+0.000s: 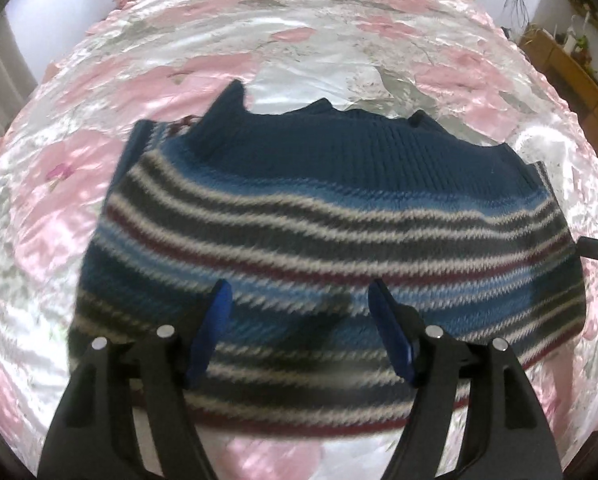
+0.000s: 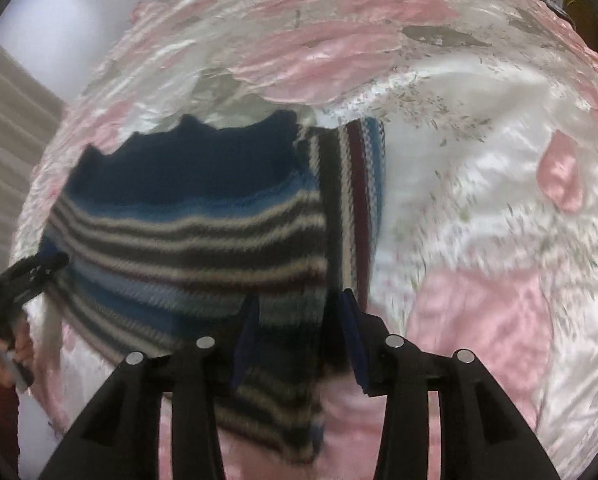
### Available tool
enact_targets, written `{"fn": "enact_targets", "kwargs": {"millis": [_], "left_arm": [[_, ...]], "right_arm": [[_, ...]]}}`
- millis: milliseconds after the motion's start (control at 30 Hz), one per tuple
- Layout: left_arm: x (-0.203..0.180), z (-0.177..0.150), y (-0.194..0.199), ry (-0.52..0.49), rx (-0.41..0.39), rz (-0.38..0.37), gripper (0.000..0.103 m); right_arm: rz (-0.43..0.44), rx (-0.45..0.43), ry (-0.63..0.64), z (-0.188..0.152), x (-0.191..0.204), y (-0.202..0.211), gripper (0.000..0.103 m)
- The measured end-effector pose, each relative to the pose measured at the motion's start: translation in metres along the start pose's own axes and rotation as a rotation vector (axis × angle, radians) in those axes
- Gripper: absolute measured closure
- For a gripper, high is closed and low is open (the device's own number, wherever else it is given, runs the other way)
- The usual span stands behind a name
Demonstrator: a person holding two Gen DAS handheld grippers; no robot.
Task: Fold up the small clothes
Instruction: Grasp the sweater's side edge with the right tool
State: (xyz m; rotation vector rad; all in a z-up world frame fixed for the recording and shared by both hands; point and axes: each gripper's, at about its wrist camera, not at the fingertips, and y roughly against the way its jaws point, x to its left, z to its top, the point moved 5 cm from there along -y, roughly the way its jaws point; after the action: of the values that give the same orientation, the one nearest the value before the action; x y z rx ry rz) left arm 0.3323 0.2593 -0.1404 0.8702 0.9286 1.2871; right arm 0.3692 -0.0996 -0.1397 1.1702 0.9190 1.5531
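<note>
Knitwear fills the middle of both views: a small striped sweater (image 1: 319, 232) in navy, blue, grey, cream and maroon lies on a shiny pink-flowered bedspread (image 1: 339, 40), its plain navy ribbed part toward twelve o'clock. In the left wrist view the left gripper (image 1: 301, 320) hangs over the sweater's lower stripes at six o'clock, its blue-padded fingers (image 1: 215, 328) spread wide with nothing between them. A dark tip of the other tool shows at the sweater's edge at three o'clock.

In the right wrist view the right gripper (image 2: 297, 332) sits at six o'clock with its fingers apart on either side of a lifted fold of the sweater (image 2: 203, 232); the blur hides whether the pads press it. A striped sleeve (image 2: 359, 200) runs down toward that gripper from one o'clock. At nine o'clock the left gripper (image 2: 39, 268) meets the sweater's edge, with a hand (image 2: 15, 352) below it.
</note>
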Motion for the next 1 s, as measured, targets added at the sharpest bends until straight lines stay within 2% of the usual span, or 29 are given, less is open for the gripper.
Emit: {"fn": "enact_targets", "kwargs": {"millis": [67,100,133,200,267,400,600,667,733,833,900,1000], "left_arm": [[-0.002,0.002,-0.010,-0.010,0.014,0.021,0.033],[-0.002,0.003,-0.013,-0.013,0.014,0.027,0.032],[-0.001,0.004,-0.017,-0.015,0.014,0.032,0.031],[-0.001,0.005,-0.020,-0.015,0.015,0.032,0.029],[0.001,0.004,-0.023,-0.016,0.015,0.031,0.028],[0.005,0.001,-0.025,0.000,0.019,0.014,0.028],[0.003,0.003,-0.026,-0.008,0.022,0.034,0.027],[0.000,0.004,-0.023,-0.012,0.017,0.049,0.029],[-0.002,0.003,-0.016,-0.019,0.003,0.062,0.028],[-0.011,0.000,-0.007,-0.034,-0.014,0.062,0.028],[-0.017,-0.001,-0.002,-0.043,-0.022,0.053,0.028],[-0.023,0.000,0.003,-0.049,-0.036,0.041,0.028]], "right_arm": [[0.006,0.021,-0.013,0.009,-0.001,-0.011,0.066],[0.017,0.022,-0.014,0.011,0.000,-0.014,0.080],[0.033,0.025,-0.017,0.012,0.000,-0.016,0.088],[0.050,0.012,-0.025,0.015,-0.003,-0.012,0.090],[0.020,0.001,-0.031,0.015,-0.009,-0.011,0.091],[0.017,0.023,-0.085,0.006,-0.028,-0.023,0.092],[-0.003,0.015,-0.083,0.004,-0.024,-0.027,0.090],[0.009,0.009,-0.085,0.005,-0.020,-0.021,0.084],[0.015,0.001,-0.086,0.004,-0.017,-0.011,0.062],[-0.032,-0.026,-0.042,-0.001,-0.011,0.006,0.047],[-0.037,-0.014,-0.040,-0.008,-0.011,0.012,0.039],[-0.041,0.011,-0.053,-0.017,-0.016,0.013,0.034]]}}
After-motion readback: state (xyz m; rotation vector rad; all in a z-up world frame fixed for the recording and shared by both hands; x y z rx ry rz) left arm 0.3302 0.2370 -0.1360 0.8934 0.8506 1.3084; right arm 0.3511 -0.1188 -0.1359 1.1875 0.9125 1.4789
